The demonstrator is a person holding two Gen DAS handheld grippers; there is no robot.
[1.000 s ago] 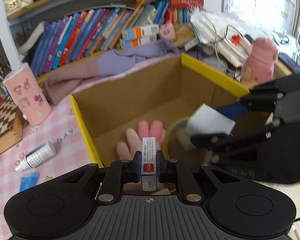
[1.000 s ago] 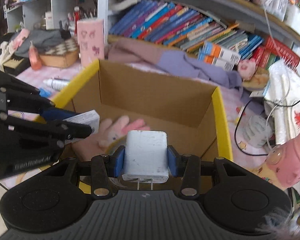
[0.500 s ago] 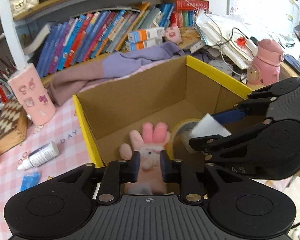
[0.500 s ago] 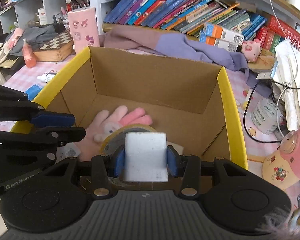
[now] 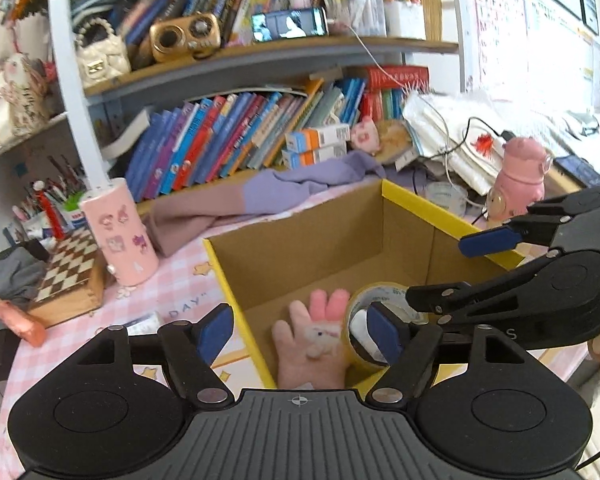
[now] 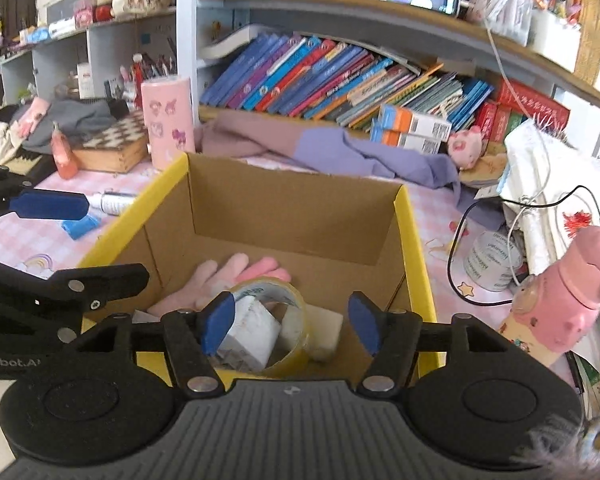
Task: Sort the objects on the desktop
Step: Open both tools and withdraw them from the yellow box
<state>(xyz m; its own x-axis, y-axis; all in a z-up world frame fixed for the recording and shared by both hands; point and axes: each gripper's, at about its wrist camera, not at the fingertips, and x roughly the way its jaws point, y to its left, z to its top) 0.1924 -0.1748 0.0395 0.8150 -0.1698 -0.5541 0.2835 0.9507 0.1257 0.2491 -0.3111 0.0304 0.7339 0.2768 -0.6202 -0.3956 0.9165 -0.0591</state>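
Cardboard box [image 5: 332, 240] with yellow rims sat just ahead of the left tool [image 5: 300, 330], whose blue pads had just been opening and stood spread with nothing between them. Below and ahead of it, inside the box, lay a pink plush glove [image 5: 314, 336] touching a tape roll [image 5: 364, 320].

From the right wrist, the right tool [image 6: 290, 322] had likewise just been opening, spread and empty. Beneath it a white block [image 6: 252, 336] rested tilted inside the tape roll [image 6: 288, 300]. The left tool [image 6: 52, 206] hung to its left above the pink checked desk [image 6: 440, 216].
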